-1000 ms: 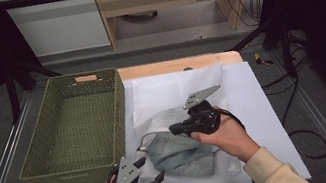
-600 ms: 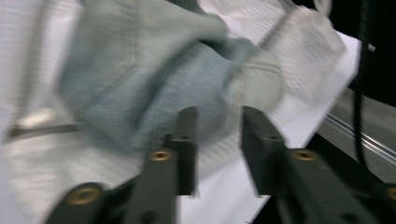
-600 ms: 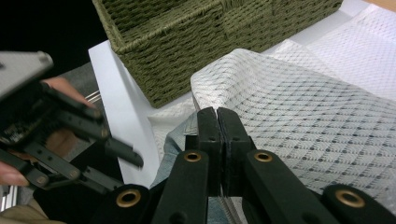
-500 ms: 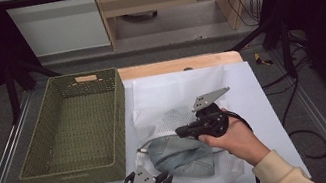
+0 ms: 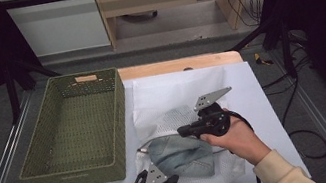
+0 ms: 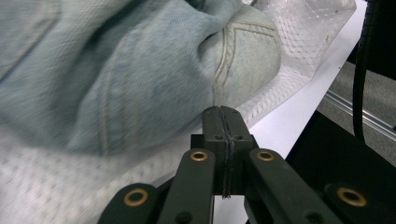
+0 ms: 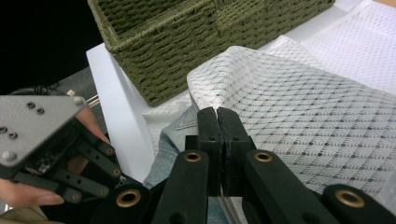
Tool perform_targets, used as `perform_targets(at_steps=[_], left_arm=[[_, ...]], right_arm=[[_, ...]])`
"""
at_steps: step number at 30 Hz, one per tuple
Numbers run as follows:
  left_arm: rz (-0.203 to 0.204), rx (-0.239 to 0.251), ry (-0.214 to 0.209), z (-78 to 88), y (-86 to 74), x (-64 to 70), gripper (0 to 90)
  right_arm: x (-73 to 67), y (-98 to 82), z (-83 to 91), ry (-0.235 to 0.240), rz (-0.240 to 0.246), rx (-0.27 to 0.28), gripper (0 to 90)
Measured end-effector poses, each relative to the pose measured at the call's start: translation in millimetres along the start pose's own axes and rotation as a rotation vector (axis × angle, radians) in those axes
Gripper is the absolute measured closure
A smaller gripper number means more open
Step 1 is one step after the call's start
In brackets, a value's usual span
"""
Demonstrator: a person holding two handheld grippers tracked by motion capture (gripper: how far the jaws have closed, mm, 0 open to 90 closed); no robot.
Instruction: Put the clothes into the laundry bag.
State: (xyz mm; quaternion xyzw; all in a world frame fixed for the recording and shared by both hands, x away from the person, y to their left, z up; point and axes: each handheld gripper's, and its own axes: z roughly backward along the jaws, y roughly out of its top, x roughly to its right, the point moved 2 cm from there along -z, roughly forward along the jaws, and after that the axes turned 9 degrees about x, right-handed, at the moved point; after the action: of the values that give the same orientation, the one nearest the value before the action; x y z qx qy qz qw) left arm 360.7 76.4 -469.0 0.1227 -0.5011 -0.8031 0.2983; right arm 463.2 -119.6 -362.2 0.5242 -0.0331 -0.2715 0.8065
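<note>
Denim (image 6: 116, 60), pale blue and bunched, half inside a white mesh bag (image 7: 303, 107) on the white table (image 5: 265, 104), near the front edge and just right of the green woven basket (image 5: 72, 133). Left gripper (image 6: 223, 109) low at the front edge, jaws just now closing and pressed flat together, tips right against a stitched fold of the denim; cannot tell whether any cloth got caught between them. Right gripper (image 7: 217, 111) also closed to a narrow line, pinching what looks like the rim of the mesh bag and holding it tented up above the denim.

Likely job in hand: working the garment into or out of the bag.

Risks from here:
- Pulling with the left jaws possibly shut on nothing, so sliding off the fold and leaving the denim where it lies
- Catching mesh together with denim, then dragging the whole bag instead of separating the two
- Thin grip on the mesh slipping under tension, dropping the opening shut over the garment
- Tugging toward the front edge and spilling the bundle off the table
</note>
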Motion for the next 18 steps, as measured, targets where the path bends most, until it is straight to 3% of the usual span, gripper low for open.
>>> perform_targets(at_steps=[2,18], left_arm=[[-0.005,-0.017,0.007,-6.0,1.4,0.7,90.0],[0.015,0.031,0.098,-36.5,18.0,-14.1,90.0]], right_arm=[[0.8,-0.3,0.2,-0.001,-0.001,0.003,89.4],[3.1,-0.3,5.2,-0.007,-0.005,0.009,89.4]])
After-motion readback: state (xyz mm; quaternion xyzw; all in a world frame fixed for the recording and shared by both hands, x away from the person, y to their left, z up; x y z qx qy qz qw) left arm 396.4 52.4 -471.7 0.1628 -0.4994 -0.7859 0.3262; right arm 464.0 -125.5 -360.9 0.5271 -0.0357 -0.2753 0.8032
